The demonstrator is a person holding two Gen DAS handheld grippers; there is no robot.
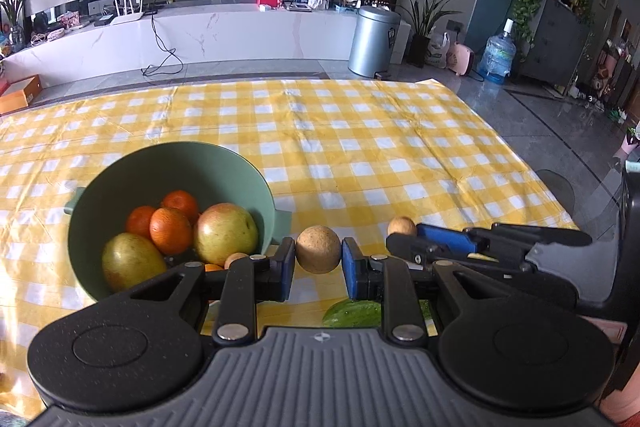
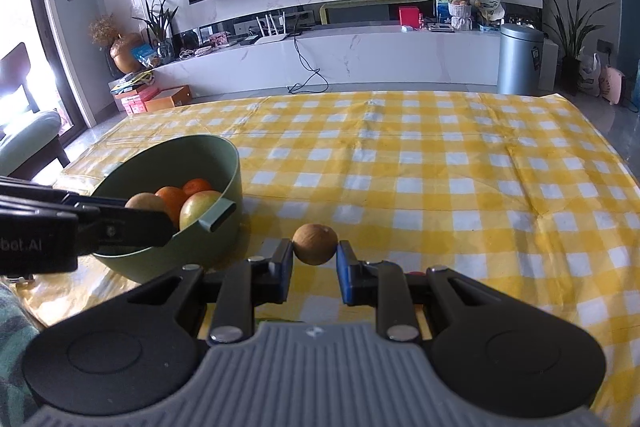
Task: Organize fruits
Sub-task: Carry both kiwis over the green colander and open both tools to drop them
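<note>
My left gripper [image 1: 318, 255] is shut on a round tan fruit [image 1: 318, 247], just right of the green bowl [image 1: 256, 183]. The bowl holds three oranges [image 1: 170, 230], a red-green apple [image 1: 226, 233], a yellow-green fruit [image 1: 130, 261] and a small tan fruit [image 1: 236, 259]. My right gripper [image 2: 315, 253] is shut on another round tan fruit [image 2: 315, 243] above the checked cloth, right of the bowl [image 2: 236, 163]. In the right wrist view the left gripper [image 2: 150, 213] reaches over the bowl's near rim with its fruit [image 2: 145, 202]. In the left wrist view the right gripper [image 1: 404, 234] shows beside mine.
A yellow and white checked cloth [image 1: 360, 147] covers the table. A green striped fruit [image 1: 352, 313] lies on it under my left gripper. Beyond the far table edge are the floor, a silver bin [image 1: 374, 41] and a white TV bench [image 1: 224, 35].
</note>
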